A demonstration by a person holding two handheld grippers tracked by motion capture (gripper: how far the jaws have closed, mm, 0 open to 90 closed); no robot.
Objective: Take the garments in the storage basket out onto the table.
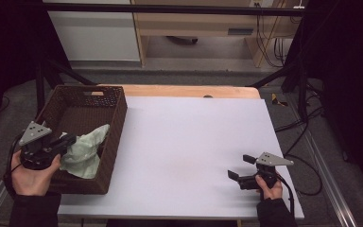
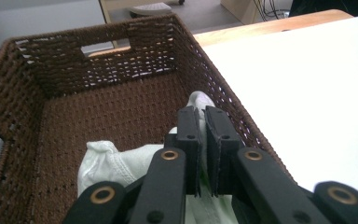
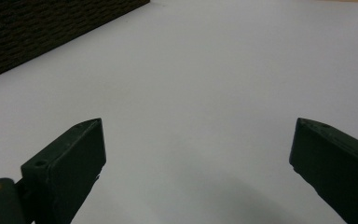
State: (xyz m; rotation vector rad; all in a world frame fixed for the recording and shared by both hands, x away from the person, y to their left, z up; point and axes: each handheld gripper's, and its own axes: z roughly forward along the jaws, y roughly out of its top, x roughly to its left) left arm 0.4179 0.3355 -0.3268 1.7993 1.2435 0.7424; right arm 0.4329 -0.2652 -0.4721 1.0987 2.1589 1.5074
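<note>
No legible text, label, brand, number or sign anywhere across the three views.
</note>
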